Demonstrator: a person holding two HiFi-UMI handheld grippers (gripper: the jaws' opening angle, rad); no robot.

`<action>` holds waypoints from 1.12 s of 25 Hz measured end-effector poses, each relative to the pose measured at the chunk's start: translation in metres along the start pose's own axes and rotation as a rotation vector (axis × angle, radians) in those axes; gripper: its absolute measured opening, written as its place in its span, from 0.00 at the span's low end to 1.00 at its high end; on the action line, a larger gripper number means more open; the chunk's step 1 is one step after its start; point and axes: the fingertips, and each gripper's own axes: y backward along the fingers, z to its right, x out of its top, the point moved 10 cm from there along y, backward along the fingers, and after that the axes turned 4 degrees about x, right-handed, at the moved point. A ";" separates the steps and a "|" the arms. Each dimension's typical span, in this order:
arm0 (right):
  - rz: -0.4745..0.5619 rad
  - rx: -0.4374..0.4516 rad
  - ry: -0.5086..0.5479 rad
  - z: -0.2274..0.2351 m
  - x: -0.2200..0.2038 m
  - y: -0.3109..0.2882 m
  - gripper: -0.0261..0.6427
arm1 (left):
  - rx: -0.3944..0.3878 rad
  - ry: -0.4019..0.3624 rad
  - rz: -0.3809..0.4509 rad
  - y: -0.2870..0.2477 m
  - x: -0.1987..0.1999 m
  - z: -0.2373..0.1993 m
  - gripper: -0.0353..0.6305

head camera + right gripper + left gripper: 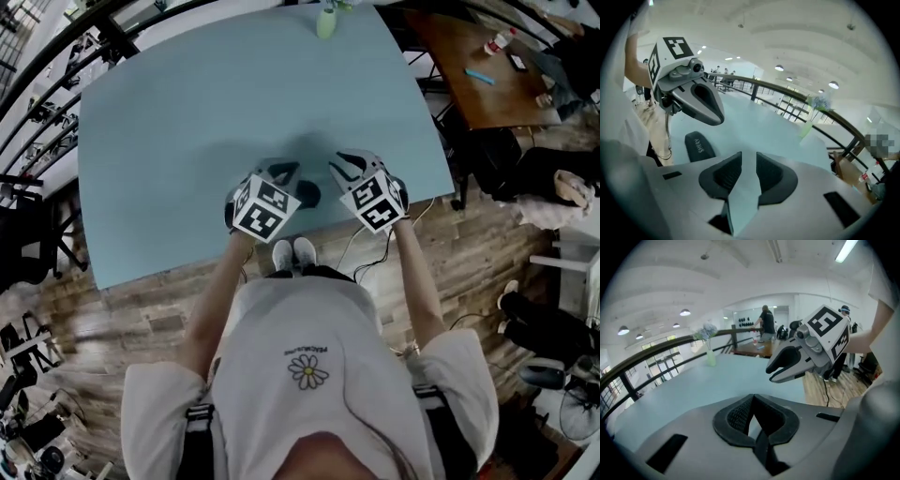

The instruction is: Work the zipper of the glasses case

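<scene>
The dark glasses case (308,195) lies on the light blue table (187,122) near its front edge, between my two grippers and partly hidden by them. In the right gripper view the case (699,146) lies flat, just under the left gripper (717,119), and nothing touches it. My left gripper (284,172) hovers to the case's left; its pads (740,416) meet at the tips with nothing between them. My right gripper (345,164) hovers to the case's right with its jaws apart, and only bare table shows between its pads (719,176).
A pale green vase with flowers (325,21) stands at the table's far edge. A wooden table (469,70) with small items stands at the right. A dark railing (797,101) runs behind the blue table. Cables (361,248) hang below the front edge.
</scene>
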 end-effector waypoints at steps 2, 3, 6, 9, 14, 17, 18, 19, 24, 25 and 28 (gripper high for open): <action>0.078 -0.099 -0.002 0.020 0.020 0.016 0.15 | 0.067 0.044 0.109 0.017 0.022 -0.015 0.08; 0.125 -0.147 -0.014 0.028 0.030 0.024 0.13 | 0.103 0.074 0.177 0.027 0.033 -0.023 0.08; 0.302 -0.260 -0.080 0.046 0.065 0.047 0.09 | 0.241 0.163 0.374 0.062 0.058 -0.049 0.08; 0.456 -0.328 -0.127 0.050 0.091 0.065 0.06 | 0.365 0.228 0.536 0.100 0.069 -0.062 0.08; 0.628 -0.354 -0.152 0.034 0.116 0.088 0.05 | 0.526 0.286 0.728 0.153 0.068 -0.056 0.08; 0.716 -0.327 -0.165 0.015 0.130 0.095 0.05 | 0.594 0.253 0.771 0.177 0.060 -0.050 0.08; 0.741 -0.317 -0.169 0.010 0.135 0.096 0.05 | 0.613 0.232 0.776 0.183 0.058 -0.049 0.08; 0.763 -0.312 -0.172 0.006 0.139 0.096 0.05 | 0.628 0.216 0.780 0.188 0.056 -0.049 0.08; 0.789 -0.295 -0.173 -0.003 0.141 0.096 0.05 | 0.681 0.208 0.778 0.196 0.048 -0.043 0.08; 0.783 -0.290 -0.175 -0.005 0.140 0.094 0.05 | 0.689 0.210 0.775 0.196 0.046 -0.042 0.08; 0.782 -0.281 -0.187 -0.007 0.139 0.091 0.05 | 0.709 0.210 0.781 0.200 0.043 -0.041 0.08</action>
